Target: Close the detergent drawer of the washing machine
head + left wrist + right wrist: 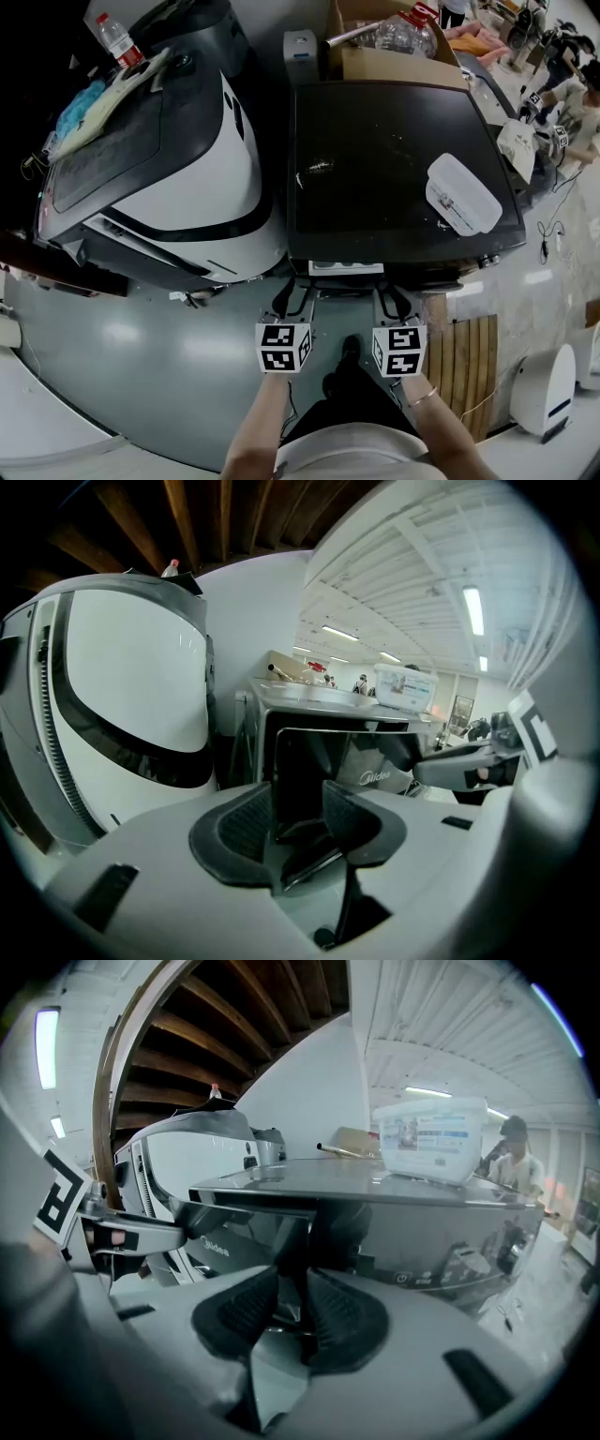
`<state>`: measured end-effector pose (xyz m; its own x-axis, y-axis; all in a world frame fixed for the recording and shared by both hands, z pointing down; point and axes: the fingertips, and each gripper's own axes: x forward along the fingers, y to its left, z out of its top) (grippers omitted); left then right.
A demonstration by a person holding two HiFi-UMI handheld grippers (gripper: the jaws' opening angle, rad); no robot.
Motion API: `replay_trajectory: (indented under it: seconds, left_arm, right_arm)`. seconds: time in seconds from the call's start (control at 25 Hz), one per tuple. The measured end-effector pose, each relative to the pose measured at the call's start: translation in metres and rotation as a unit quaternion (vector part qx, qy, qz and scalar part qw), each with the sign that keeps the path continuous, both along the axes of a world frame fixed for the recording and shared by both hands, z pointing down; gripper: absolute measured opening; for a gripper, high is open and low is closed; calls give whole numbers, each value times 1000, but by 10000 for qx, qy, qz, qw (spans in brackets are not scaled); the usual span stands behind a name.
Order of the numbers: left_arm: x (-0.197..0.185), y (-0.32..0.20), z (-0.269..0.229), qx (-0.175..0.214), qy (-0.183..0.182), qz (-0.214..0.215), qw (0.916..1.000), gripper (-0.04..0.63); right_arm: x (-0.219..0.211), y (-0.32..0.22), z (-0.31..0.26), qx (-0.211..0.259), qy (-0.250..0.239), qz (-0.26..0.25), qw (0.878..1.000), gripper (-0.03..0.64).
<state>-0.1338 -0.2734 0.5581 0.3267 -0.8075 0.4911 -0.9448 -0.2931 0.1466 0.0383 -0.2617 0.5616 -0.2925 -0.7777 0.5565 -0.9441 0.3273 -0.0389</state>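
Head view looks steeply down on the washing machine; 2 gripper views probably face its front, close up.

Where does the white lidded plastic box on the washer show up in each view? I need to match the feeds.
Head view: the white lidded plastic box lies right of centre, on the washing machine's dark glossy top, near its front right corner.
Left gripper view: right of centre, just above mid-height.
Right gripper view: right of centre, upper half.
Shared landmark: the machine top beneath it.
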Motion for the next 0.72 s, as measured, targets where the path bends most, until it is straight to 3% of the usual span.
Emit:
replay_trajectory:
  seconds: [0.72]
  left_arm:
    - [-1, -21, 0, 52, 31, -85, 9999, 158]
  right_arm:
    - [-1, -22, -1, 67, -91, 39, 9999, 87]
